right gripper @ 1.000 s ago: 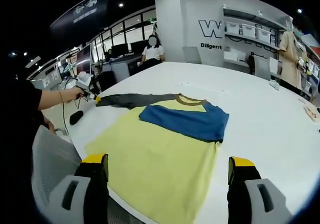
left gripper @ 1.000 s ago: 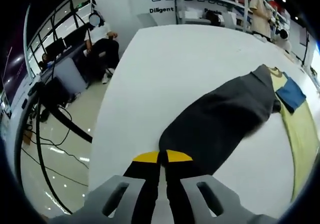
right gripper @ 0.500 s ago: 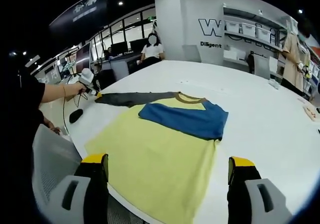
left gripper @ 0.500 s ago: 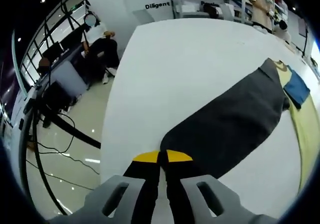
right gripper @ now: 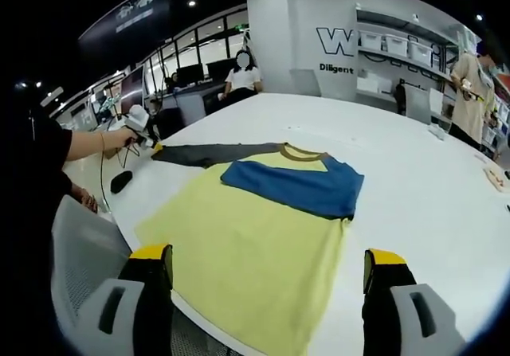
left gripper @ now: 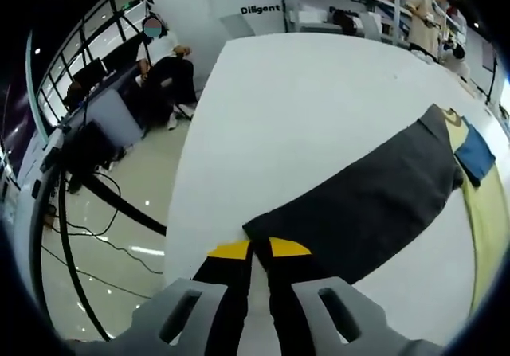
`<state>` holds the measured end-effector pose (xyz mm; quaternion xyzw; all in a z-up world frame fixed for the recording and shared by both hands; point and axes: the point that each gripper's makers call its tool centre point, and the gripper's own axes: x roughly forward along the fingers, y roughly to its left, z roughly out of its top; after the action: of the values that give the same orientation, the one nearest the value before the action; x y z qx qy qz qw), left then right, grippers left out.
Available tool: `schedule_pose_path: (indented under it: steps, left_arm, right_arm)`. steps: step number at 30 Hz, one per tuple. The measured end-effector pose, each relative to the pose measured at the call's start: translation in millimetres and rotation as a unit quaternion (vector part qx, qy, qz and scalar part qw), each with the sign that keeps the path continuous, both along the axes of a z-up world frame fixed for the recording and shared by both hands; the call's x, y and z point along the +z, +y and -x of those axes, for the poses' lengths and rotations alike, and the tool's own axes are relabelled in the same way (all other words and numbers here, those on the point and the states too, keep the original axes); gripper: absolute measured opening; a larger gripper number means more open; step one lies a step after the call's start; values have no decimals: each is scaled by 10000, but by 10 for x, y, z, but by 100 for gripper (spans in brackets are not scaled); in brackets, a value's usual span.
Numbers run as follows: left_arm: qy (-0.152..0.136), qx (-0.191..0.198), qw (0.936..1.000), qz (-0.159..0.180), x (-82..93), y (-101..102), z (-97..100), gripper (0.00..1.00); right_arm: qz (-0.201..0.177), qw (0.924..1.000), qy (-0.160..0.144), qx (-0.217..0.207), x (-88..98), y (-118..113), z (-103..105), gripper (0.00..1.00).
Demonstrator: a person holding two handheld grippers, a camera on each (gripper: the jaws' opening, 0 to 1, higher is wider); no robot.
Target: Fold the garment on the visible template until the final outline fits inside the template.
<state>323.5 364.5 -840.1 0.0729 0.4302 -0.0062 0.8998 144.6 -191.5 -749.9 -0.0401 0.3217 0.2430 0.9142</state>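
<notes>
Left tongs (left gripper: 250, 250) pinch the grey sleeve (left gripper: 362, 205) tip on the white counter (left gripper: 287, 109); right tongs (right gripper: 267, 270) gape wide, empty, above the yellow shirt (right gripper: 247, 252).

White bench (right gripper: 414, 189), wide & rounded at the edge, glossy pale floor (left gripper: 119, 213) beside it w/ black cables (left gripper: 68, 236) looping across. Seated person in white top, dark trousers (left gripper: 163, 65) past the bench's far end, near desks w/ monitors (right gripper: 191, 77). White wall w/ big dark lettering (right gripper: 339, 49); shelving w/ white bins (right gripper: 398, 49) next to it. Another person standing at far right in a pale top (right gripper: 470, 93). Grey mesh chair back (right gripper: 80, 268) near the bench edge. Small dark object (right gripper: 121, 185) on the bench's left edge.
</notes>
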Motion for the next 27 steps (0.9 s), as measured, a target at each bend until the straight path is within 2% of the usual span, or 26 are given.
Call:
schedule_pose_path:
  steps: [4,6,9,18,23,27]
  left_arm:
    - [-90,4,9999,99,50,-30,18,30]
    - [-184,61,9994,273,80,-78,33,39]
    - [-224,113,9987,441,94,-134,85,48]
    - [-136,293,9973,666,-30,-197,343,46]
    - [-135,416,9958,805,-61,-222,399,42]
    - [-93,451,9959,781,-99,-211,427,41]
  right_arm:
    - [-2,10000,-9,38,3,18,4,99]
    - [9,10000,-15,56,5,30,5,99]
    - [-13,10000,-33,84,15,54,9,99]
    - [-12,9999,-56,104,18,60,27,99]
    - [-29,9999,-56,137,27,81,37,99]
    - [-38,9999,-51,145,36,83,47,99]
